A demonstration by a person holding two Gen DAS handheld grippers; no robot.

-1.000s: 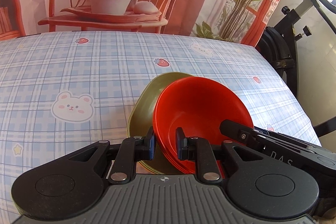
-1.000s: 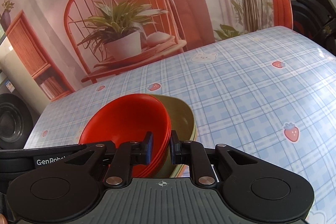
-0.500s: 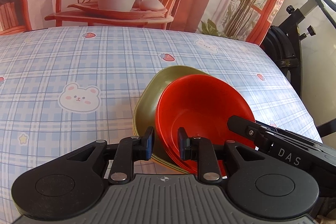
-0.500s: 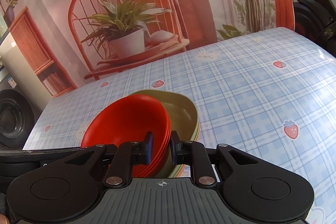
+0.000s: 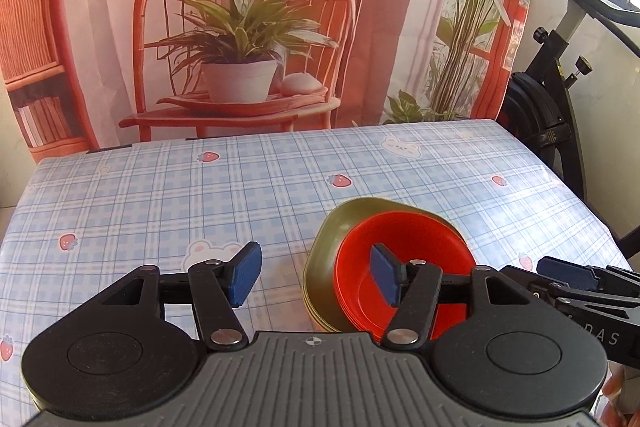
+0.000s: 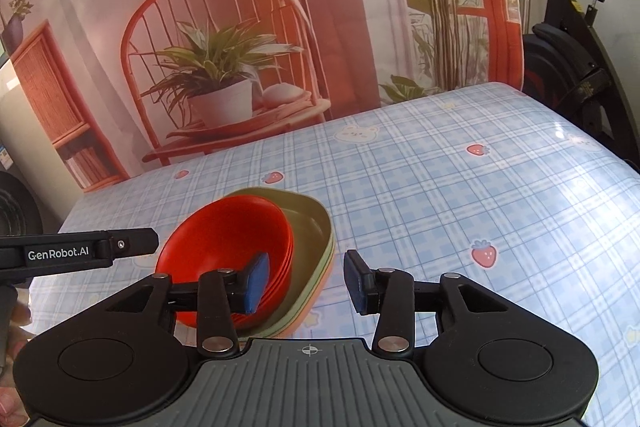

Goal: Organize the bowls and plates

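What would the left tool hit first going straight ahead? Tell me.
Probably the checked tablecloth: the open left tool points just left of the green plates holding the red bowls. Its right finger might clip them; depth is unclear.

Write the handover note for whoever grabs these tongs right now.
Left tongs: open, holding nothing, raised above the table with the stack ahead and to their right.
Right tongs: open, holding nothing, hovering over the stack's right edge.
Red bowls: nested together, sitting inside the olive plate, which tops a stack of plates on the checked tablecloth.
Done: bowls and plates appear gathered into one pile, nothing gripped.
Left: no other dishes are in view; check the rest of the table, then draw both tongs away.
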